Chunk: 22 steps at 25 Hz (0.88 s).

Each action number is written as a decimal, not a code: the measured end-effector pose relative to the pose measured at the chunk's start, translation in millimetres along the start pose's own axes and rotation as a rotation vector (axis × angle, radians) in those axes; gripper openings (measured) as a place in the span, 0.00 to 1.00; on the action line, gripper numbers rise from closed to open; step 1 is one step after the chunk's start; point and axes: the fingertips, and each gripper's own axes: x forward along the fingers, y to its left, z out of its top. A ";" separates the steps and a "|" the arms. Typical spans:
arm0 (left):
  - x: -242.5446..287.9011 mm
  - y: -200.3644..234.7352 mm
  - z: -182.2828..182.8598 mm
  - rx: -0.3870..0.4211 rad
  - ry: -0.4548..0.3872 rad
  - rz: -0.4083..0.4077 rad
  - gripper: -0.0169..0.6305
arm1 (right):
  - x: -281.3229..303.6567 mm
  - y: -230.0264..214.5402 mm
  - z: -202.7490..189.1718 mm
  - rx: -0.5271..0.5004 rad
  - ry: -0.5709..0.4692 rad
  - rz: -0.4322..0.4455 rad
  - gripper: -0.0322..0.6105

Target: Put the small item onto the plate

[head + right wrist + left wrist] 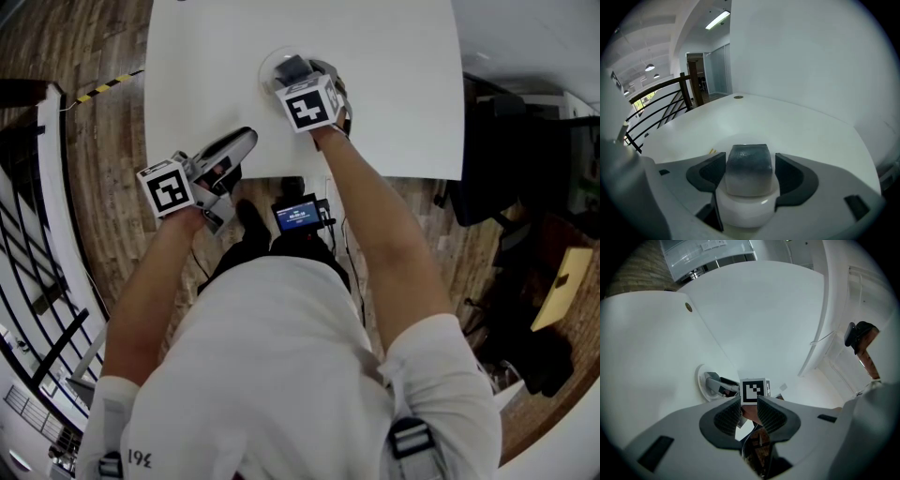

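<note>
A small item, dark grey on top with a white rounded base, sits between the jaws of my right gripper, which is shut on it. In the head view that gripper hovers over a pale round plate near the middle of the white table. The plate's faint rim shows just beyond the item. My left gripper rests near the table's front edge, left of the plate, shut with nothing in it. Its view looks toward the plate.
A small round hole lies in the far tabletop. A dark stair railing runs along the left side over wooden floor. A small screen device hangs at the person's waist by the table edge. Dark furniture stands at right.
</note>
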 end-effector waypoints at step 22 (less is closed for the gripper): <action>0.1 -28.4 7.7 0.053 -0.012 -0.054 0.19 | -69.0 -14.9 27.1 0.048 -0.157 -0.014 0.52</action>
